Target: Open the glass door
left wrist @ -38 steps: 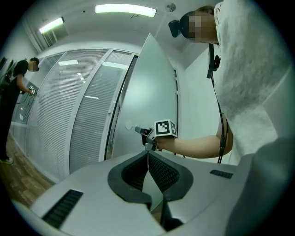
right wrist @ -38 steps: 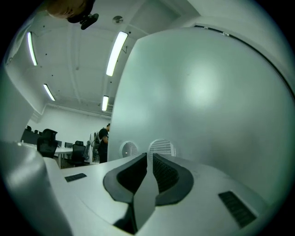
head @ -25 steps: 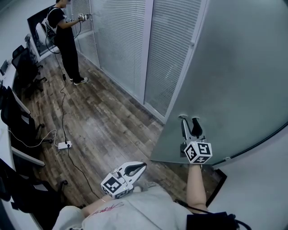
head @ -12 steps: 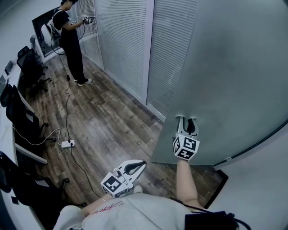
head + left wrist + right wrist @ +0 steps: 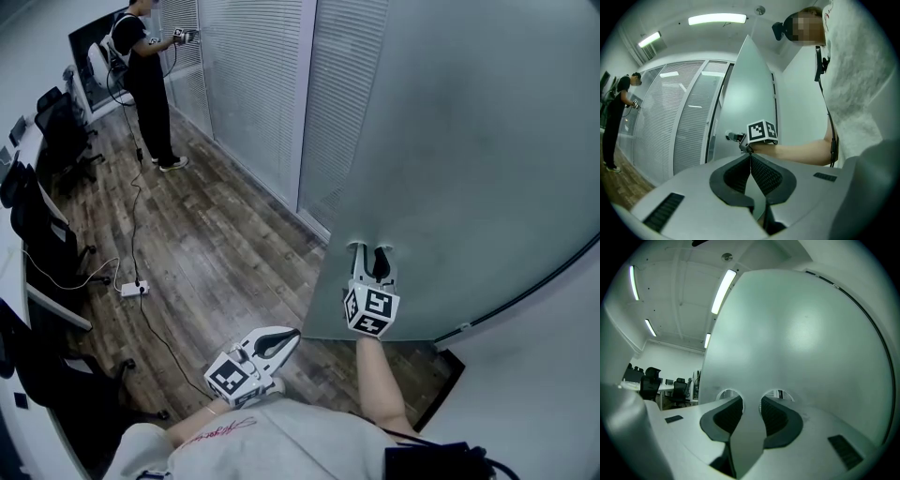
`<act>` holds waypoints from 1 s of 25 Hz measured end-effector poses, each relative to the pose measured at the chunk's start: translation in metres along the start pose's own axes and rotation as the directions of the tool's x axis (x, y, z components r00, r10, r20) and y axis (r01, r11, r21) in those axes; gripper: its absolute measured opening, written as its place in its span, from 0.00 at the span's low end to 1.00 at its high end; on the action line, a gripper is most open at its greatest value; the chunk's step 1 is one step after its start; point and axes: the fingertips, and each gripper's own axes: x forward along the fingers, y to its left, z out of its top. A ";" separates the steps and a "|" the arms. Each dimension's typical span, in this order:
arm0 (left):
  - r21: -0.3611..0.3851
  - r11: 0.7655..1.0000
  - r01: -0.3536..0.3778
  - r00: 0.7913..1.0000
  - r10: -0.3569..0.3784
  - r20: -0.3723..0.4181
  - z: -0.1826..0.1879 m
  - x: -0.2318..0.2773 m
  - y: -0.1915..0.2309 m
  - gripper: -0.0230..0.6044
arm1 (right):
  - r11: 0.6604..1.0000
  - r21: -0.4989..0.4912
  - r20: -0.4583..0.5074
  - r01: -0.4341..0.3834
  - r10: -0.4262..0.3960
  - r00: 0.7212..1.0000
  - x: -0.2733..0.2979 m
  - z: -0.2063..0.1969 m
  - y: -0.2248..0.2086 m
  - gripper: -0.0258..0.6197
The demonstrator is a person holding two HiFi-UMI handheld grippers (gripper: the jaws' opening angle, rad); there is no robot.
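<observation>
Already the glass door stands partly swung from its frame, more swing remaining, its handle apparently pinched by the right gripper, whose jaws have just been closing, while the left gripper, jaws pressed together, hangs short of the door.

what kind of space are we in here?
Most likely an open-plan office: black swivel chairs lined up along the left wall, glass partition walls with slatted blinds, and a frosted glass door.
</observation>
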 end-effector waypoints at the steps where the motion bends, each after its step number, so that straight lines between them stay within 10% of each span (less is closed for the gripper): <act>1: -0.001 1.000 0.000 1.000 0.000 0.000 0.000 0.000 -0.005 0.07 | 1.000 0.000 0.001 -0.009 0.009 1.000 -0.005 0.000 0.002 0.25; 25: -0.029 0.995 -0.093 0.995 0.094 0.015 -0.023 -0.015 -0.148 0.07 | 0.975 0.014 0.025 -0.223 0.223 0.975 -0.115 0.013 0.024 0.25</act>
